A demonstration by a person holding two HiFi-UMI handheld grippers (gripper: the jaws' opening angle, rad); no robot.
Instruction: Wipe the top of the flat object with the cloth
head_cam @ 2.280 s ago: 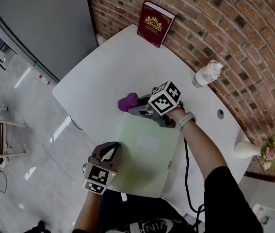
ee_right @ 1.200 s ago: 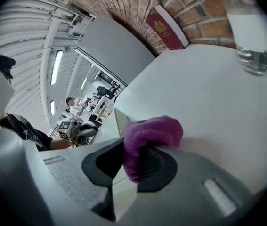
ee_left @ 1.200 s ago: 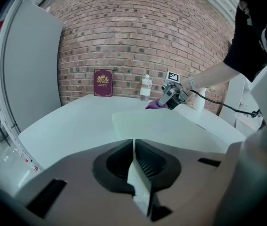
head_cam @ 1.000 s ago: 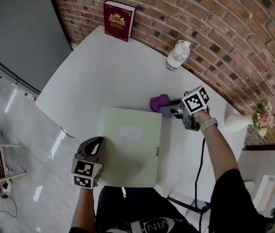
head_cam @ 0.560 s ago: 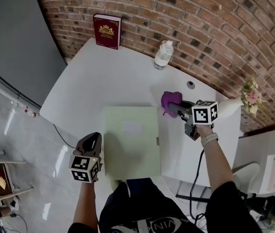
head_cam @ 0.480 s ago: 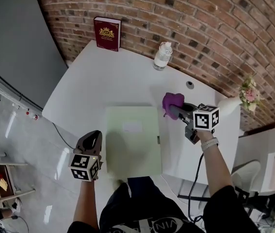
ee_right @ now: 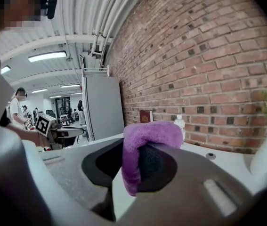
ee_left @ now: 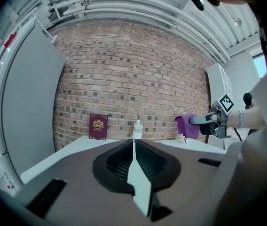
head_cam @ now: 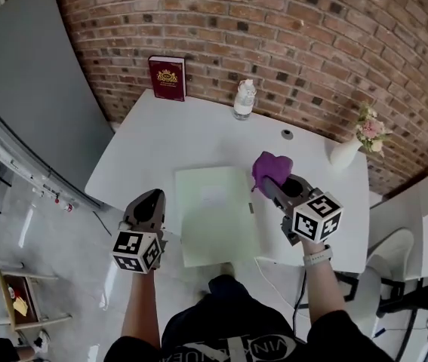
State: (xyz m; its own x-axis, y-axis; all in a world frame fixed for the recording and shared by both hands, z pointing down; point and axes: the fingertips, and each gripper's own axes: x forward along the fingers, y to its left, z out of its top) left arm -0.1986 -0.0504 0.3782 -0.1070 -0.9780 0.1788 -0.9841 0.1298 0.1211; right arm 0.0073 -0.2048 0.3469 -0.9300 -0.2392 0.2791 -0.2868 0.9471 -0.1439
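**Purple cloth pinched in the right gripper, green folder lying flat on the table**

The right gripper (head_cam: 271,184) has its jaws closed on a crumpled purple fleece cloth (head_cam: 272,166). In the right gripper view the fabric bulges up between the two pads and folds down over one side of them. That gripper points roughly level towards the red brick wall (head_cam: 312,44), and the cloth is held off the table. In the head view the cloth sits just beside the far right corner of the flat object.

The flat object is a pale green rectangular folder (head_cam: 217,213) with a faint white label on its cover. It lies flat on the white rounded table (head_cam: 161,142), near the edge closest to the person, between the two grippers.

The left gripper (head_cam: 148,196) is pressed fully together with nothing in it. Its own view shows the two pads meeting in a thin line. It is held to the left of the folder, apart from it, and also points about level at the wall.

At the far side of the table, a maroon hardback book with a gold crest (head_cam: 167,78) stands upright against the bricks. A clear plastic water bottle (head_cam: 244,99) stands to its right. A white vase (head_cam: 344,153) holding pink flowers (head_cam: 370,127) sits at the table's right end. A tall grey panel (head_cam: 25,89) stands to the table's left.
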